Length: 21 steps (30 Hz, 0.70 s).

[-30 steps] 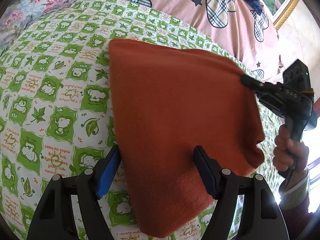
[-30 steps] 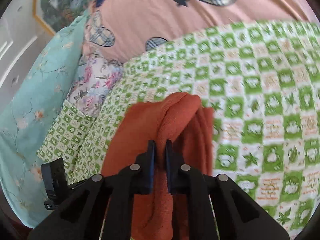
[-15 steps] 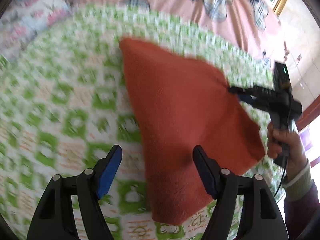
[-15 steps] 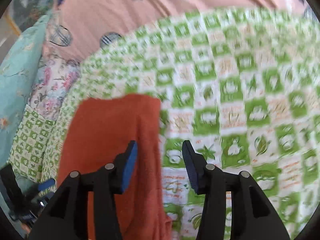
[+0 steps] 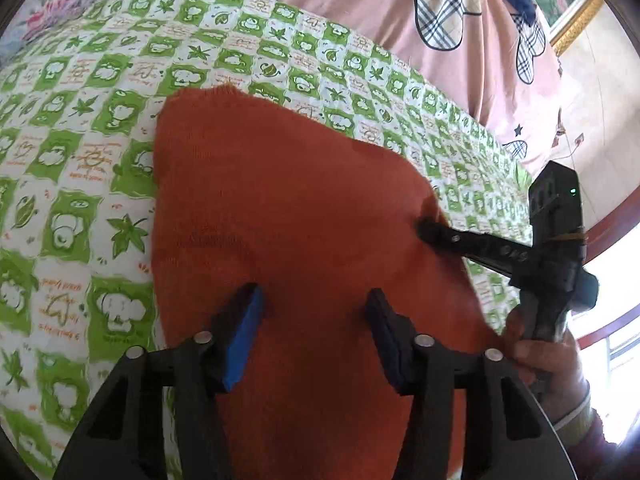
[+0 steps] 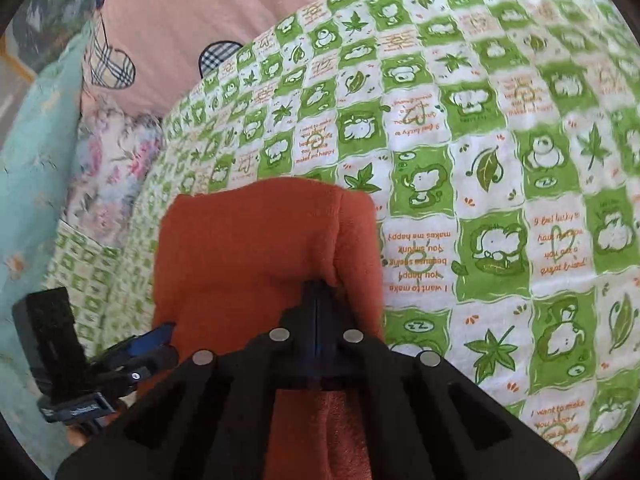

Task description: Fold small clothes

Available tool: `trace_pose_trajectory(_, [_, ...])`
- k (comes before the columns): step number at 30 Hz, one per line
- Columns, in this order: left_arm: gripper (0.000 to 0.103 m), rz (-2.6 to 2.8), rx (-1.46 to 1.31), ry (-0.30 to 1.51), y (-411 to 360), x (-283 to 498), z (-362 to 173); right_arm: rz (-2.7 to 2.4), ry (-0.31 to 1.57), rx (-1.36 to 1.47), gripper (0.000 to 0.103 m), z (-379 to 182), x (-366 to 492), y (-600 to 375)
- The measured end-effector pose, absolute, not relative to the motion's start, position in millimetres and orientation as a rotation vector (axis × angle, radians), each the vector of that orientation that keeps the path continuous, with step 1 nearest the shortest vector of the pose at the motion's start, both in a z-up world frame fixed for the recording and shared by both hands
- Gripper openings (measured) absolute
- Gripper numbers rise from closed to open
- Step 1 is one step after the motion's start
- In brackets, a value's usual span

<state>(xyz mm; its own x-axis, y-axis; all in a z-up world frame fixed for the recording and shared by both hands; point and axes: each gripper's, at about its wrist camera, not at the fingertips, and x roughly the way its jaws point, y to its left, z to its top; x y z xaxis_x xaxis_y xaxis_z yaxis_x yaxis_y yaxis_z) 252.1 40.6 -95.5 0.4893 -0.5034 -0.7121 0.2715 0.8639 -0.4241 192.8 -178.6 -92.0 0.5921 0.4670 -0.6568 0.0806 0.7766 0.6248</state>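
Note:
A folded rust-orange cloth (image 5: 288, 216) lies on the green-and-white checked sheet (image 5: 80, 128). My left gripper (image 5: 314, 316) is open, its blue-padded fingers spread above the cloth's near part. My right gripper (image 6: 316, 300) is shut on a fold at the cloth's edge; the same cloth (image 6: 248, 248) fills the middle of the right wrist view. The right gripper also shows in the left wrist view (image 5: 428, 230), pinching the cloth's right edge. The left gripper shows at the lower left of the right wrist view (image 6: 160, 336).
A pink quilt with plaid hearts (image 5: 360, 8) lies behind the sheet. A floral pillow (image 6: 108, 172) and teal bedding (image 6: 32, 184) lie at the left. A gold-framed picture (image 5: 568, 4) hangs on the wall.
My right gripper opened half a second ago and has now shut again on the cloth's edge. My left gripper stayed open and moved over the cloth.

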Motion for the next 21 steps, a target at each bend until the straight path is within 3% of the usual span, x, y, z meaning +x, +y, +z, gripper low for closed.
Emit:
trace_pose_trajectory(10, [0.052,-0.529,-0.182,0.880,36.1,170.5,-67.7,0.309,0.856,0.549,0.003,-41.9,105.4,-152.5])
trace_pose_trajectory(15, [0.052,-0.582,-0.164,0.873,32.6,111.6,-73.4,0.194,0.948,0.418,0.003,-77.4,60.7,-148.1])
trace_pose_trajectory(21, [0.047,-0.542,-0.158,0.951,33.3,92.9,-111.6,0.197,0.932,0.532,0.000,-94.2,56.3,-162.9])
